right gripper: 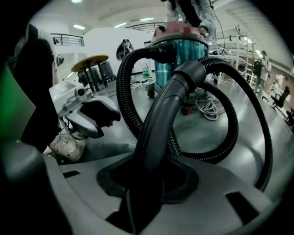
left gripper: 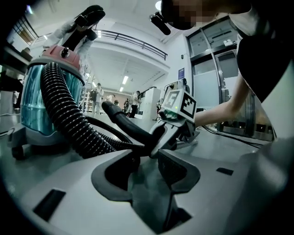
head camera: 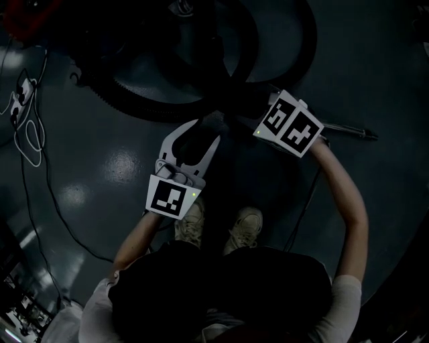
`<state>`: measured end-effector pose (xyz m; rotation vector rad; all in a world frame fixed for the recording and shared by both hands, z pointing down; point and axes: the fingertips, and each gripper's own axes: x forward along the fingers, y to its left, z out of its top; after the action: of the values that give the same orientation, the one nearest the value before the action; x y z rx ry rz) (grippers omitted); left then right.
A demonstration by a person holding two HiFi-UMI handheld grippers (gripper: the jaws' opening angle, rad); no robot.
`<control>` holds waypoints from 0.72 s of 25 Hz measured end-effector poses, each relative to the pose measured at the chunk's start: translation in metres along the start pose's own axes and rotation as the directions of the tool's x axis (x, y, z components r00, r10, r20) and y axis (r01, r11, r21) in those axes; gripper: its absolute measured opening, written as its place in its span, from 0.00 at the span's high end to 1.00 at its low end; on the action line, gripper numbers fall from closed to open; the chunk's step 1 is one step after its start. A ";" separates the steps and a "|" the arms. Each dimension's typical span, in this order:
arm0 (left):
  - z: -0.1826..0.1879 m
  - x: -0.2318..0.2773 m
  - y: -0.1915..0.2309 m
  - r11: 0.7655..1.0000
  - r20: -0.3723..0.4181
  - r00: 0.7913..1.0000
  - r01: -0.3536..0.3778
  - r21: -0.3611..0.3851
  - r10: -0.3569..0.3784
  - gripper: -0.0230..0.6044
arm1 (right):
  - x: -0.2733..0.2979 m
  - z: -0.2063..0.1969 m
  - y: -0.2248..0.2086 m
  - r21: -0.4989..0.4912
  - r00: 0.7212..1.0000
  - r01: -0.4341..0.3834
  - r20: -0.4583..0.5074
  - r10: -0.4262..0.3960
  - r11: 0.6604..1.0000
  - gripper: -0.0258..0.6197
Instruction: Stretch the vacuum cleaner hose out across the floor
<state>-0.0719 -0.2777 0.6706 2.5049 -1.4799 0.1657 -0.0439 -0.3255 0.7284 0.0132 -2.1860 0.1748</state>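
Note:
A teal canister vacuum (left gripper: 46, 101) (right gripper: 177, 55) stands on the floor with its black ribbed hose (head camera: 154, 110) (left gripper: 69, 119) (right gripper: 124, 92) lying in loops. My right gripper (right gripper: 149, 176) (head camera: 234, 117) is shut on the smooth curved handle tube (right gripper: 161, 119) (left gripper: 128, 121) at the hose's end, which rises from between its jaws. My left gripper (left gripper: 149, 165) (head camera: 199, 130) hovers just left of it, open, with only floor showing in its gap. The ribbed hose runs just beyond its tips. Each gripper shows in the other's view: the right one (left gripper: 158, 140), the left one (right gripper: 94, 117).
A white cable and power strip (head camera: 23, 120) (right gripper: 211, 103) lie on the floor left of the vacuum. A metal wand (head camera: 348, 130) lies to the right. The person's shoes (head camera: 248, 224) are right behind the grippers. Another person (right gripper: 193, 11) stands at the canister.

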 end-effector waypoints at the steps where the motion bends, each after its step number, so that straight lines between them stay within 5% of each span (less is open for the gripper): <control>1: -0.001 0.000 0.001 1.000 -0.004 1.000 0.000 -0.001 0.000 0.71 | -0.006 0.008 -0.007 0.034 1.000 0.013 0.018 -0.014 0.999 0.72; 6: -0.001 0.001 0.001 1.000 -0.012 1.000 0.016 0.021 -0.016 0.71 | -0.023 0.033 -0.044 0.311 0.996 0.023 0.077 -0.050 0.950 0.72; 12: -0.005 0.005 -0.015 0.991 -0.053 0.996 0.082 0.105 -0.077 0.71 | -0.020 0.027 -0.091 0.614 0.986 -0.005 0.136 -0.100 0.789 0.72; 15: -0.007 0.007 -0.024 0.984 -0.076 0.992 0.114 0.135 -0.104 0.71 | -0.019 0.009 -0.126 0.638 0.965 0.156 0.064 -0.254 0.754 0.72; 18: -0.007 0.009 -0.028 0.982 -0.080 0.990 0.127 0.138 -0.117 0.71 | -0.022 -0.005 -0.140 0.560 0.917 0.342 -0.025 -0.397 0.754 0.72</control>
<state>-0.0428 -0.2703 0.6755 2.6631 -1.3260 0.3480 -0.0169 -0.4642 0.7301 0.8001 -2.1013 0.5886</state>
